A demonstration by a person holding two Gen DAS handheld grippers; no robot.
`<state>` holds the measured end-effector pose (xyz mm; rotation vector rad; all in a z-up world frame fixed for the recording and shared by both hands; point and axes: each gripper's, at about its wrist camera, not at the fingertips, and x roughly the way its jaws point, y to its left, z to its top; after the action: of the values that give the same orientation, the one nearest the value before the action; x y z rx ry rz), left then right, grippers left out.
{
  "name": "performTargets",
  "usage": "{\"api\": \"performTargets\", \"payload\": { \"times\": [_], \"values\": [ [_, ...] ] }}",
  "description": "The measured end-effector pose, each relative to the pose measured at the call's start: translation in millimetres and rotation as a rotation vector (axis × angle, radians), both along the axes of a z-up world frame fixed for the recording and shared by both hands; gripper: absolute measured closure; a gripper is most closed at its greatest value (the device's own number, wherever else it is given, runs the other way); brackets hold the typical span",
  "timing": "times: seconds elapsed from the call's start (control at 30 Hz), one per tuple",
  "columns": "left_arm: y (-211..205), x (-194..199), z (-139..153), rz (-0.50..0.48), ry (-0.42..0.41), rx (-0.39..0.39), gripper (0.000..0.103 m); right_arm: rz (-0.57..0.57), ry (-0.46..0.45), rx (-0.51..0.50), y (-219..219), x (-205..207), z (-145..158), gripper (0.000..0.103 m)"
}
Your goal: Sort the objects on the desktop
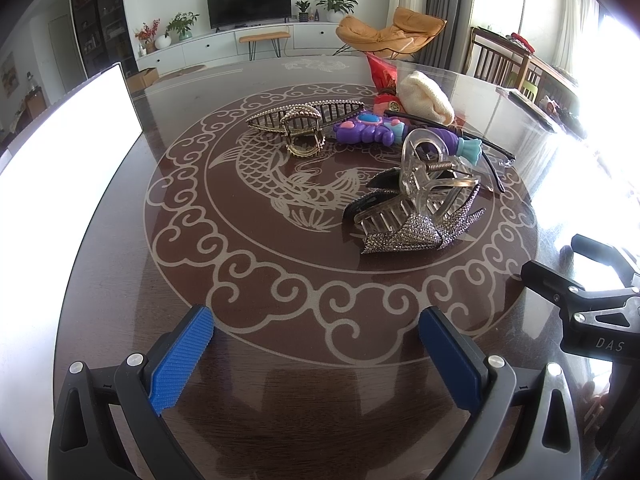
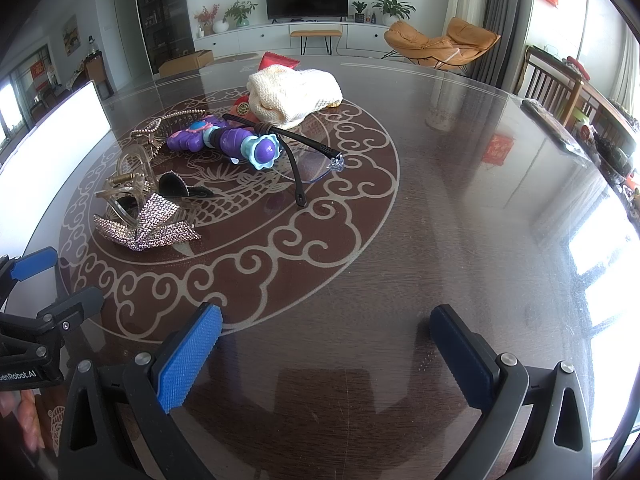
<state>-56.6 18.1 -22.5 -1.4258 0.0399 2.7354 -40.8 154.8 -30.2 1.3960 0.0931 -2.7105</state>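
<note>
Looking along the left wrist view, the left tongs (image 1: 316,360) hang parted and empty above the counter (image 1: 120,280), short of the clutter. Nearest to them lies a clear claw clip (image 1: 424,184) resting on a rhinestone bow clip (image 1: 416,236); a gold claw clip (image 1: 304,128) sits further back, beside a purple toy wand (image 1: 384,130). A pair of glasses (image 1: 480,148), a cream knit cloth (image 1: 426,98) and a red packet (image 1: 382,72) lie behind. A white box (image 1: 68,136) stands at the left edge, its interior washed out by glare. In my judgement no item has yet been picked; the clear clip is the closest candidate, and a grip across its arched body, not its teeth, would hold best while sparing the bow clip underneath.

The right wrist view shows the right tongs (image 2: 326,356) likewise parted and holding nothing, over bare counter well apart from the objects. The glasses (image 2: 308,160) lie nearest this side, one temple crossing under the wand (image 2: 232,142); lifting them first risks dragging the toy. The lenses are nearly invisible against the glass top. The gold clip is mostly hidden behind the wand, and the red packet (image 2: 276,60) is largely covered by the cloth (image 2: 296,92).
</note>
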Motion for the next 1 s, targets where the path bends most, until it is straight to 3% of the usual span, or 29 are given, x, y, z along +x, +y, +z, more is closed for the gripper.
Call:
{"api": "performTargets", "payload": {
  "times": [0.9,1.0],
  "values": [
    [-0.5,-1.1,0.4,-0.005,-0.003,-0.006,0.0,0.0,0.0,0.0,-0.1,0.1,0.0,0.0],
    [1.2,-2.5,2.1,-0.071,-0.022,0.011,0.0,0.0,0.0,0.0,-0.8,0.1,-0.9,0.0]
  ]
}}
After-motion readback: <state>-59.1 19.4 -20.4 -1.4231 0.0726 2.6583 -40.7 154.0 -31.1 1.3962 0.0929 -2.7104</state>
